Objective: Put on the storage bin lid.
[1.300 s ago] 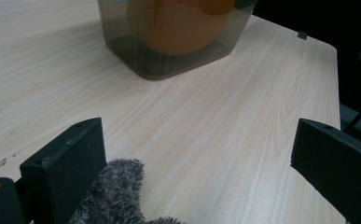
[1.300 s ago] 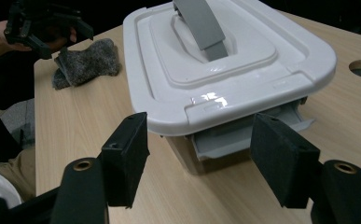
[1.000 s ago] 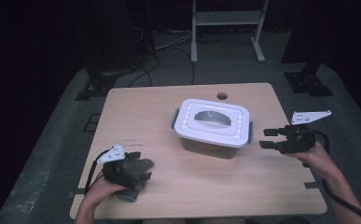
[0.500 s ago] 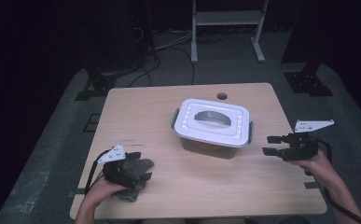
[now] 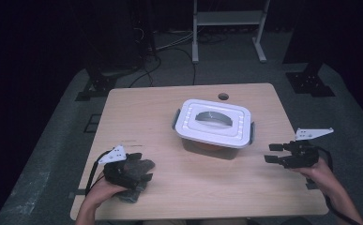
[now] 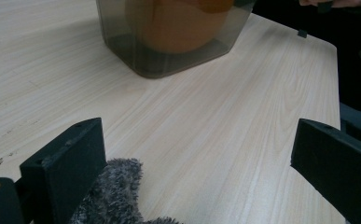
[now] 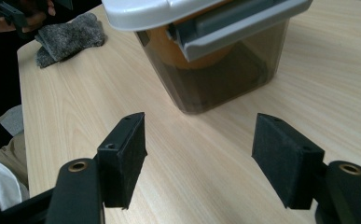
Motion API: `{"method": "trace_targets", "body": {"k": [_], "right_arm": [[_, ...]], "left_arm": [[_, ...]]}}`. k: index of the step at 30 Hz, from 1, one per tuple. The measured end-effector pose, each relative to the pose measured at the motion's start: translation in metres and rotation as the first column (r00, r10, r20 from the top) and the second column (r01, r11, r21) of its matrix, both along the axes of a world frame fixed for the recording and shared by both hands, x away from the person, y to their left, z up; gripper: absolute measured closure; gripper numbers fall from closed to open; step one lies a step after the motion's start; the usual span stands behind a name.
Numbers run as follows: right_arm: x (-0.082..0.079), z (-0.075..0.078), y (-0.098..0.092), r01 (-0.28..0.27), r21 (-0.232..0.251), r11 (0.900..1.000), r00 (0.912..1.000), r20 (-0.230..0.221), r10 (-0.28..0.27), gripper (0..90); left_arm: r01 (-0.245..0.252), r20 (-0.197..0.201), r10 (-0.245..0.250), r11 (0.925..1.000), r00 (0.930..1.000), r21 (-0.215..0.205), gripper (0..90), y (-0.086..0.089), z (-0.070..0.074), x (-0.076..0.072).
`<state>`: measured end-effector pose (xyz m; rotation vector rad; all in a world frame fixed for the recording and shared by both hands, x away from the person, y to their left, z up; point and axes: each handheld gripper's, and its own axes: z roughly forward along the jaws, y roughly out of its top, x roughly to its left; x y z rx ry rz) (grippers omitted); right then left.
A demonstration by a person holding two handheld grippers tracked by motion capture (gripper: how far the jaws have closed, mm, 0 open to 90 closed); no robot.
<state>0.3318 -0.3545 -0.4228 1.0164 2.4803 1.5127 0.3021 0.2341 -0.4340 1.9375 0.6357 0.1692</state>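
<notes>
A clear grey container (image 5: 214,125) with a white handled lid stands mid-table, shut, with something orange (image 7: 187,49) inside. At the front left a grey fuzzy cloth (image 5: 133,193) lies under my left gripper (image 5: 139,169). In the left gripper view its jaws (image 6: 199,140) stand wide apart, the cloth (image 6: 115,198) lying by the left jaw, not pinched. My right gripper (image 5: 275,153) hovers low at the table's right side and points left at the container. Its jaws (image 7: 199,126) are open with nothing between them, a short way from the container's (image 7: 215,65) near wall.
The wooden table (image 5: 141,112) has a small round hole (image 5: 223,96) near its far edge. Dark floor, cables and a metal stand's legs (image 5: 195,51) lie beyond. The right gripper view takes in the cloth (image 7: 68,37) and my left hand (image 7: 10,16) across the table.
My right gripper has sunk and drawn back toward the table's near right edge, still open. The left gripper, the cloth and the container have stayed put.
</notes>
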Motion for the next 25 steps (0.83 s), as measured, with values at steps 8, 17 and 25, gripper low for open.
{"method": "trace_targets", "body": {"k": [8, 17, 25], "right_arm": [[-0.007, -0.009, -0.006, 0.018, 0.013, 1.0, 0.9998, -0.01, -0.018, 33.5], [-0.014, -0.019, -0.009, 0.027, 0.022, 0.999, 0.9994, -0.024, -0.027, 33.5], [-0.018, -0.025, -0.008, 0.02, 0.026, 0.999, 0.9993, -0.03, -0.02, 33.1]], "left_arm": [[0.003, -0.001, -0.003, 1.0, 1.0, 0.002, 2.3, 0.0, 0.0, 0.0], [0.002, -0.002, -0.002, 1.0, 1.0, 0.001, 2.3, -0.001, -0.001, 0.0], [0.0, -0.002, 0.0, 1.0, 1.0, 0.0, 2.3, 0.0, -0.001, 0.001]]}}
